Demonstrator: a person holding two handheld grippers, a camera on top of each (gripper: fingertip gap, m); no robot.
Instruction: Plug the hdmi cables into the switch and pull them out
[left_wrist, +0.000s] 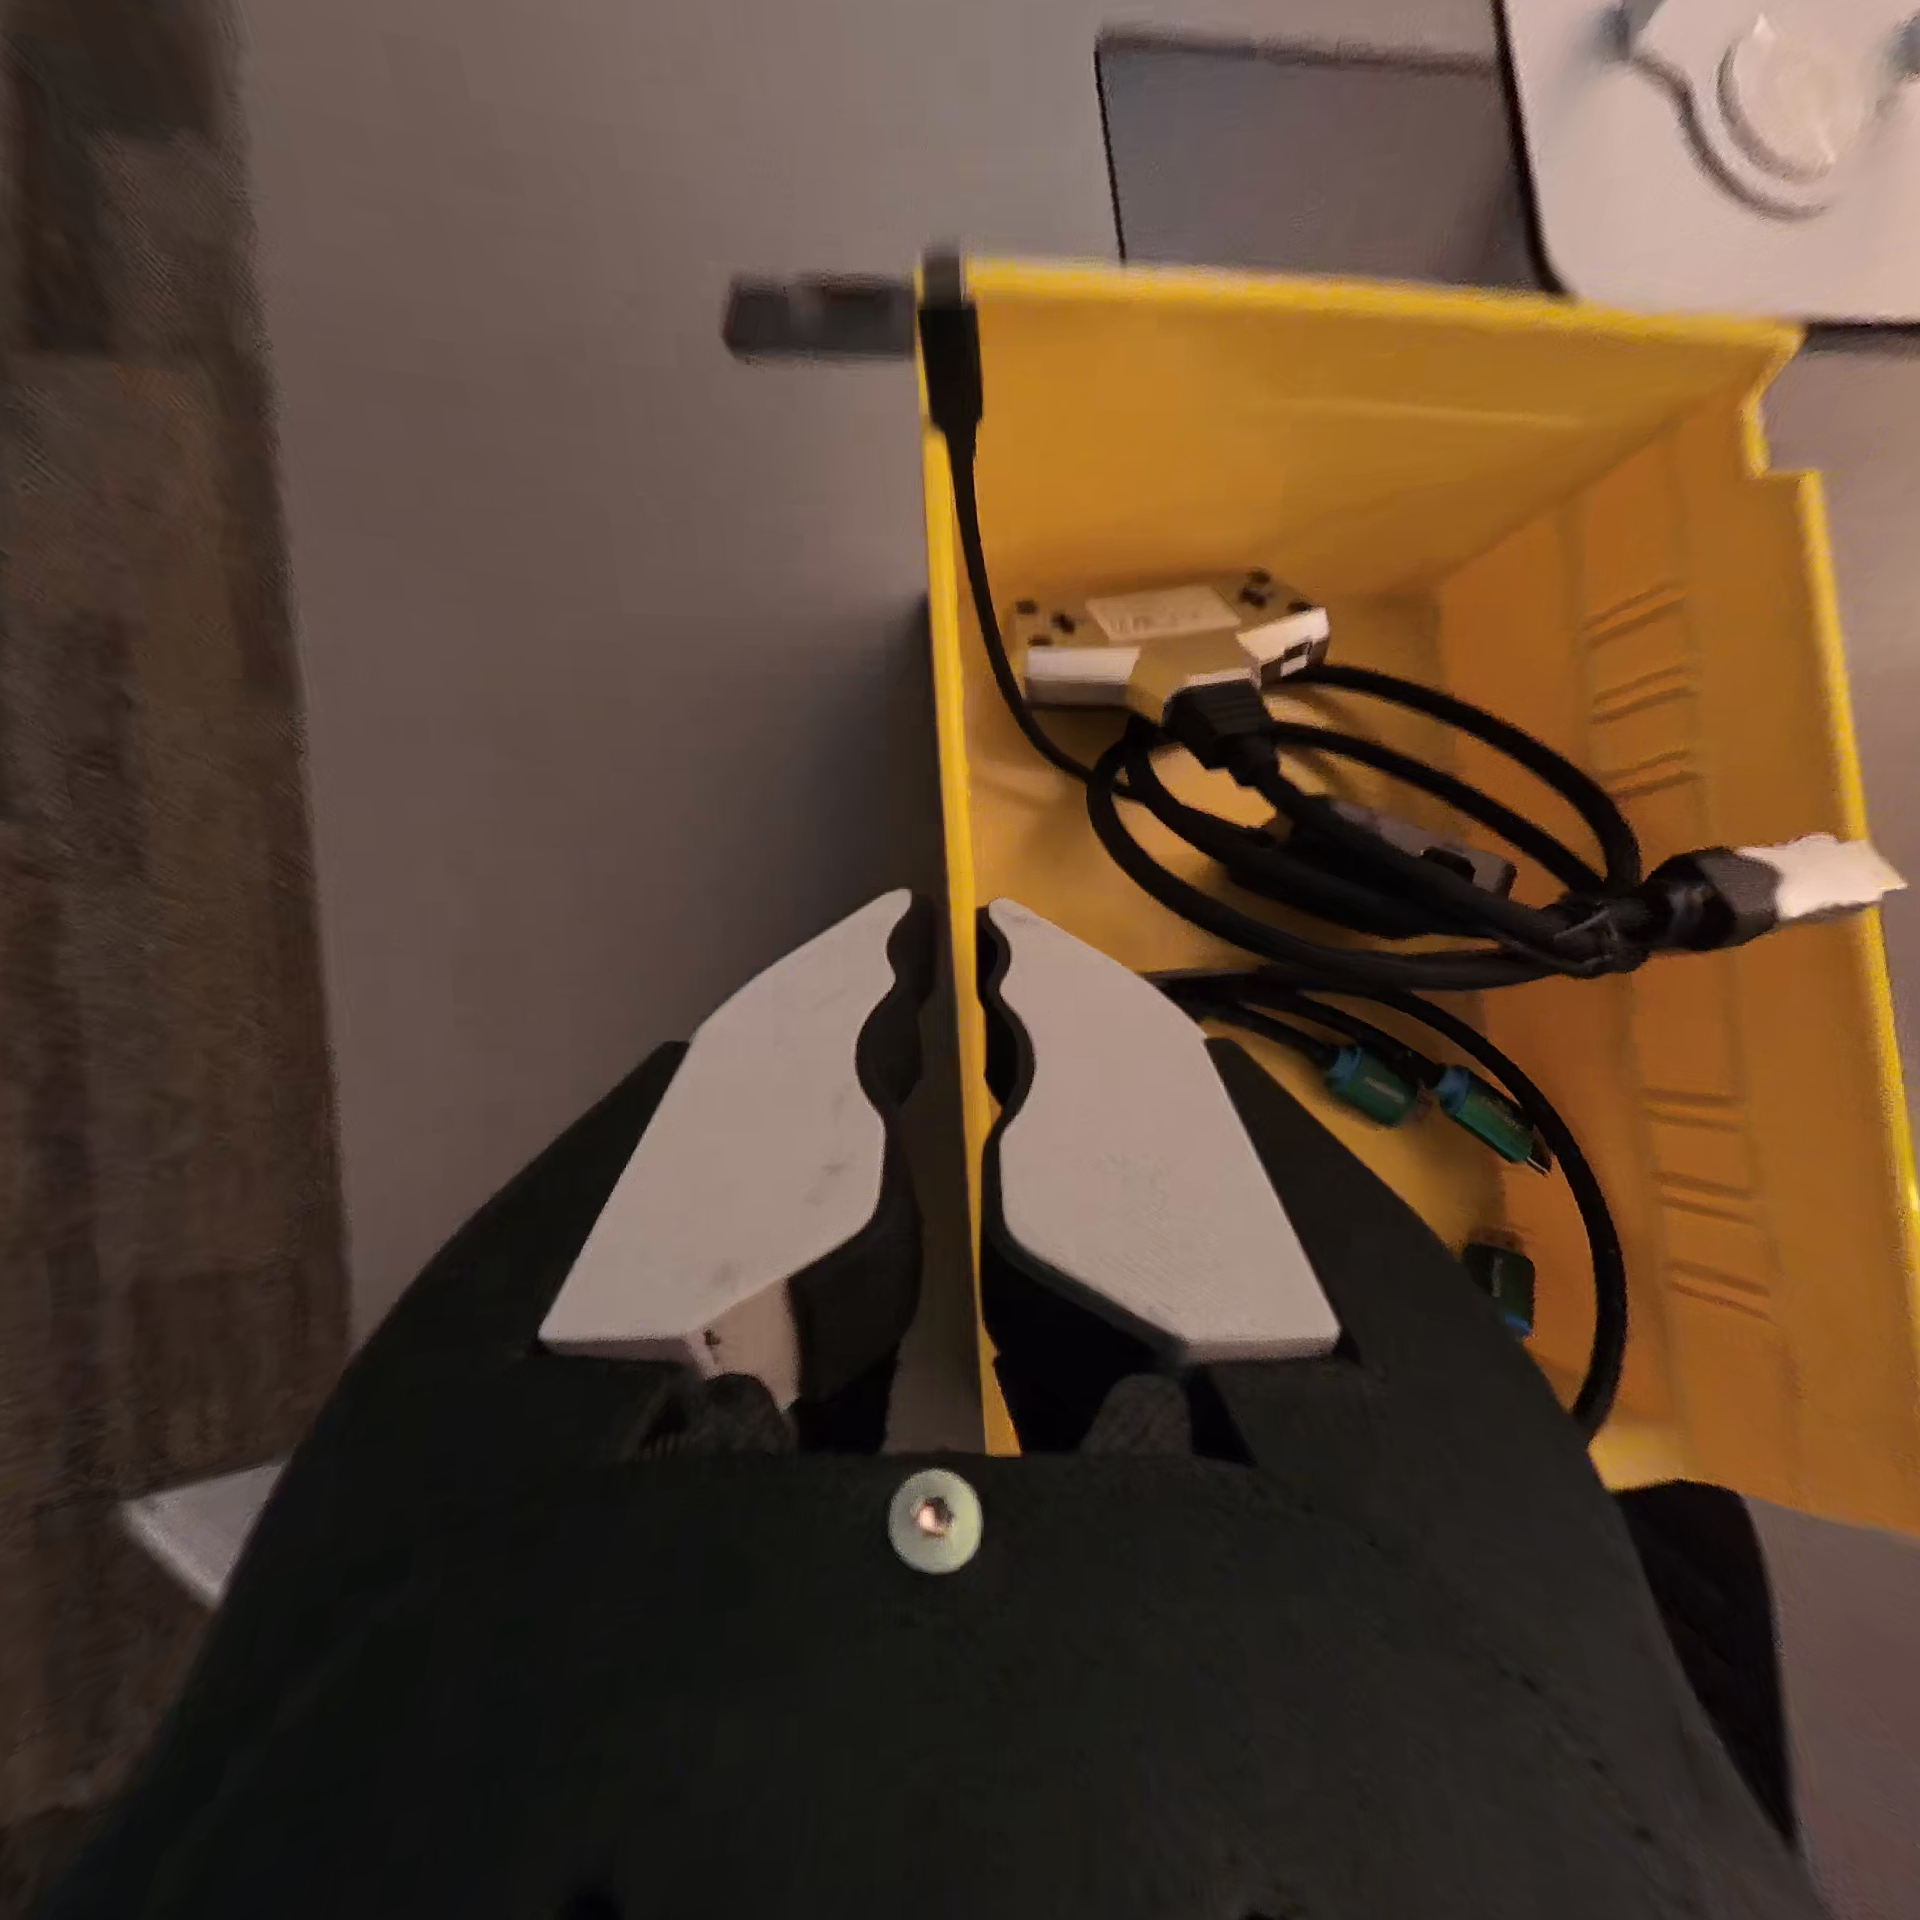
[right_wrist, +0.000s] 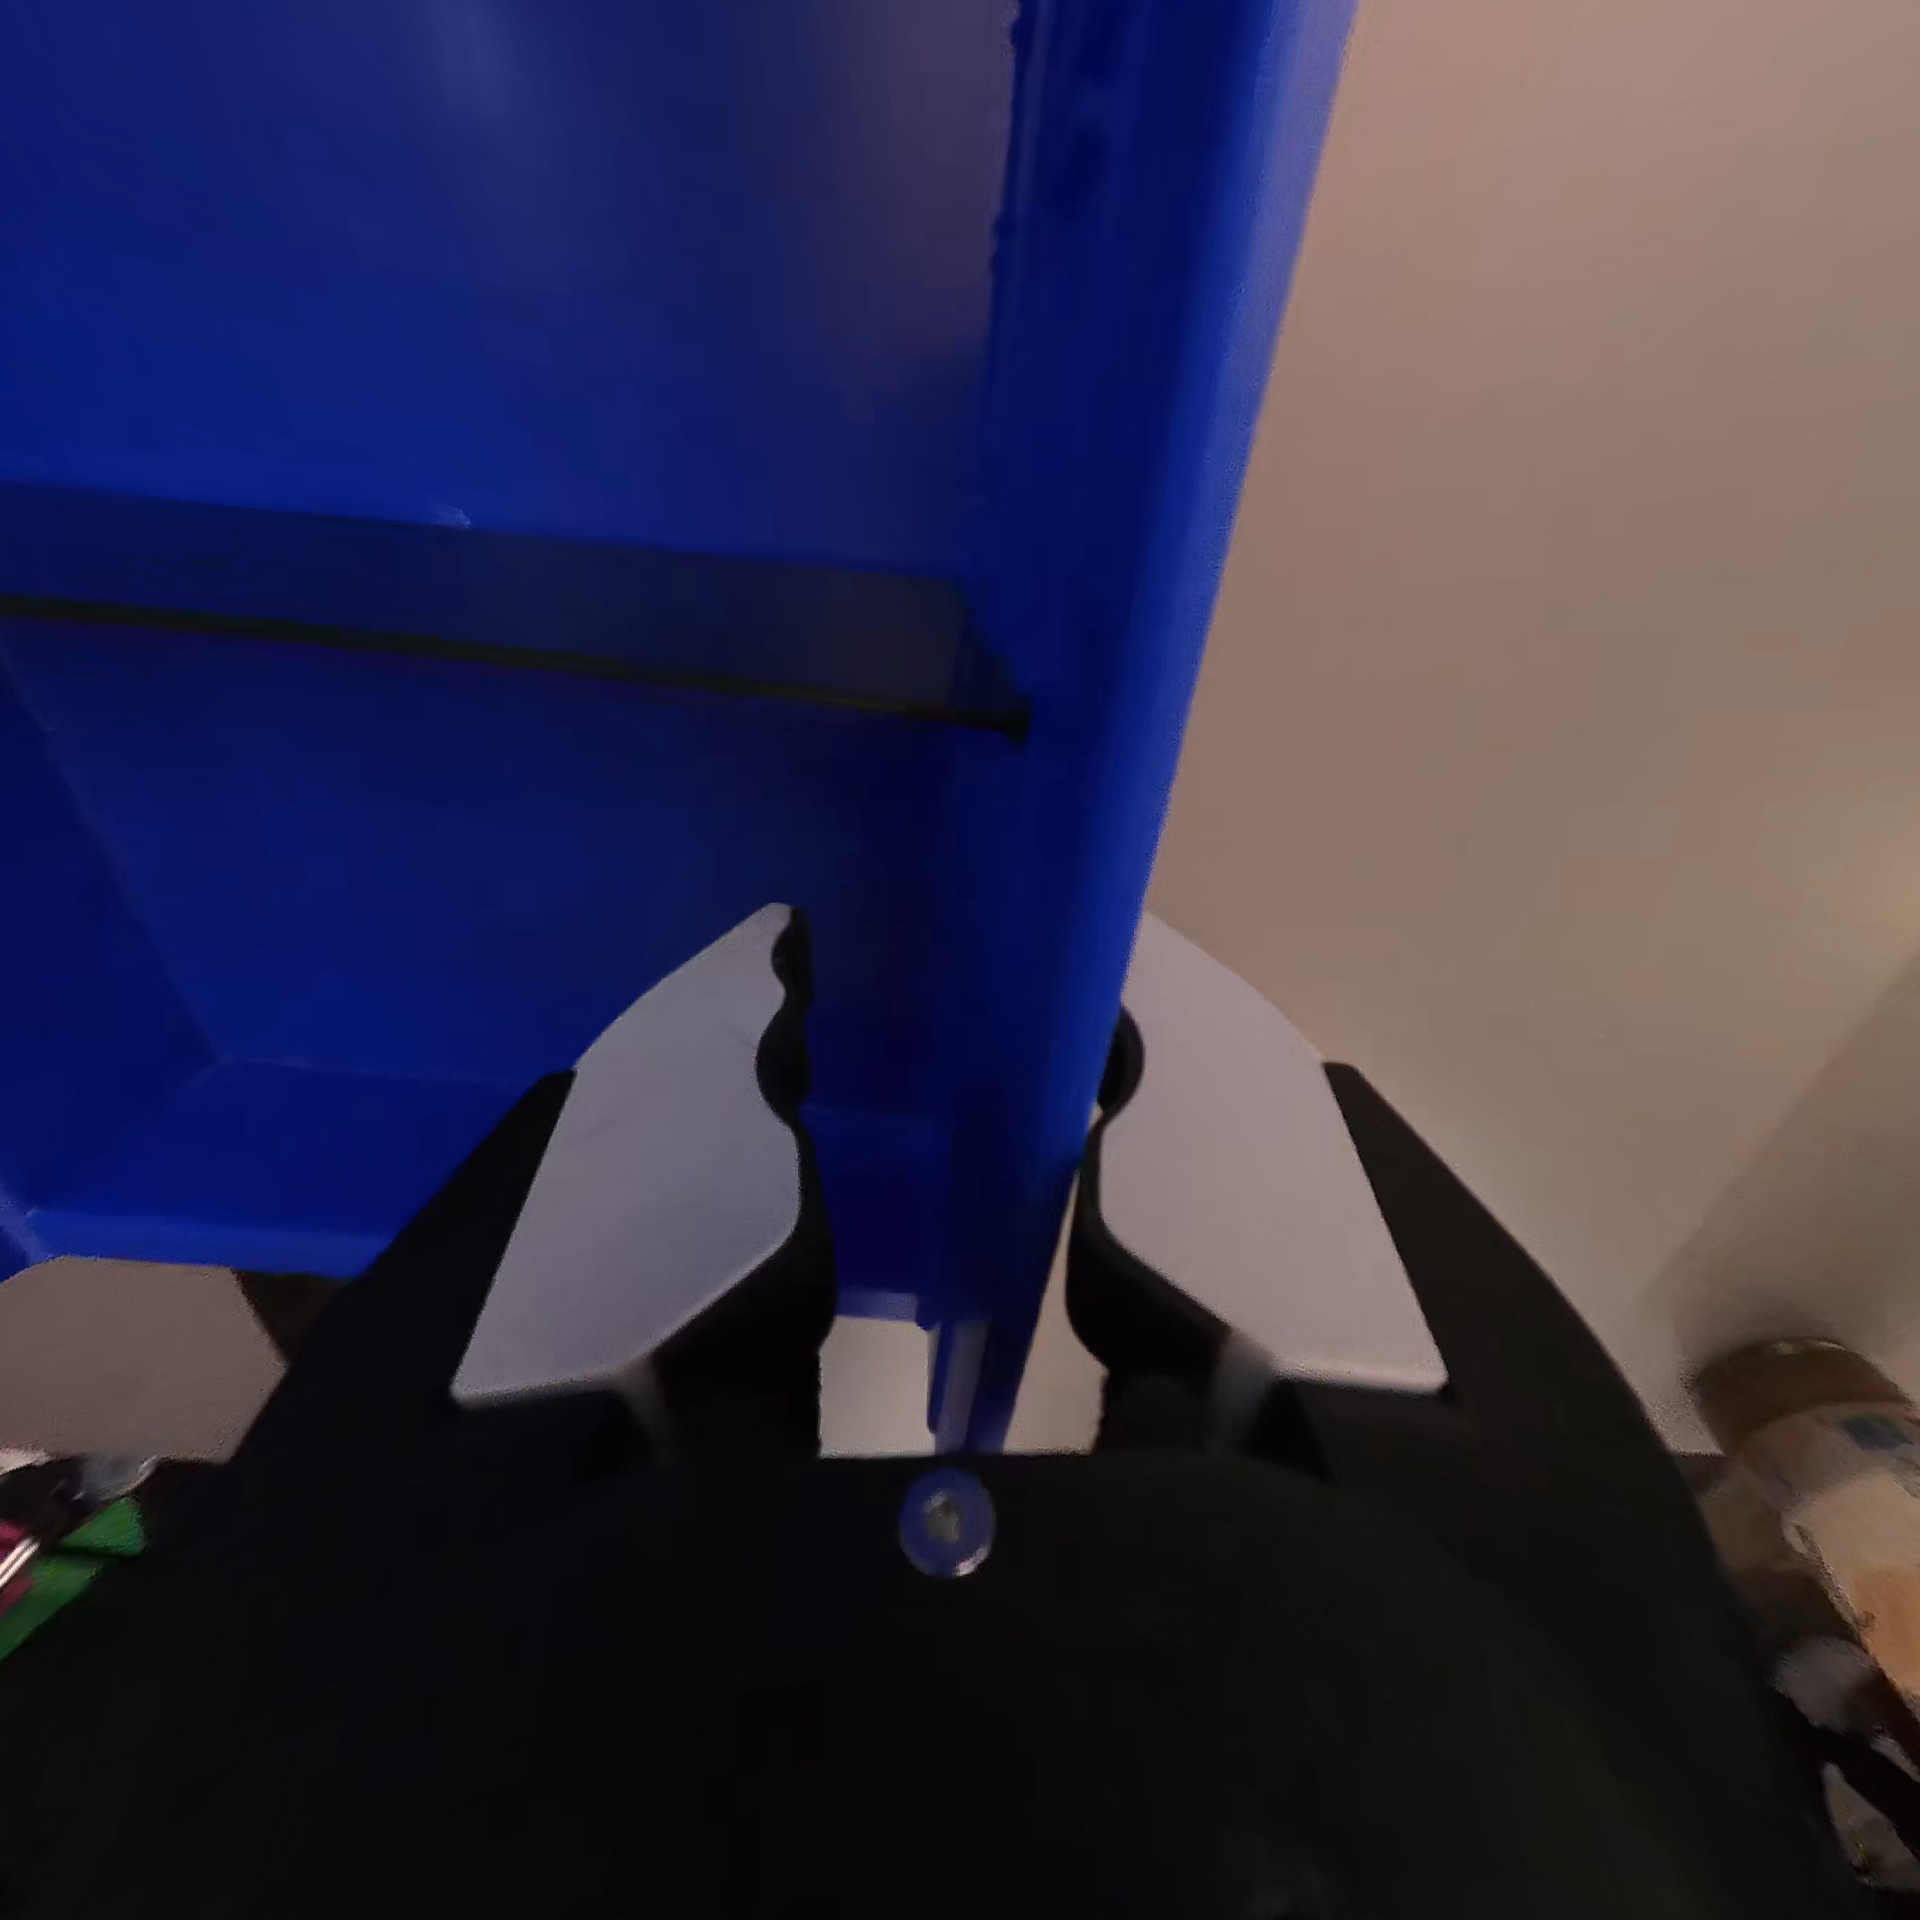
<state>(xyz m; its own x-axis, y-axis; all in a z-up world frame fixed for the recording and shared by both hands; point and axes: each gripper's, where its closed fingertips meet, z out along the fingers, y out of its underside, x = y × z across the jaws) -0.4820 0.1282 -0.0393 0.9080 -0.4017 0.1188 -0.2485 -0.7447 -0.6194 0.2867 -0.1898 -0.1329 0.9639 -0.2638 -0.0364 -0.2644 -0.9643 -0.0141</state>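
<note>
In the left wrist view, my left gripper (left_wrist: 951, 914) is shut on the left wall of a yellow bin (left_wrist: 1351, 436). Inside the bin lies a small beige switch (left_wrist: 1153, 634) with one black plug in it, and coiled black HDMI cables (left_wrist: 1351, 873). One plug end wrapped in white tape (left_wrist: 1808, 883) rests on the right wall. Another cable end (left_wrist: 951, 364) hangs over the left rim. In the right wrist view, my right gripper (right_wrist: 961, 925) is open and straddles the right wall of a blue bin (right_wrist: 520, 312). The outer finger touches the wall; the inner finger stands apart.
Cables with green connectors (left_wrist: 1371, 1086) lie in the near part of the yellow bin. A dark grey box (left_wrist: 1299, 145) and a white object (left_wrist: 1714, 125) stand beyond it. A brownish roll (right_wrist: 1808, 1455) sits at the right; green and pink items (right_wrist: 94, 1538) at the lower left.
</note>
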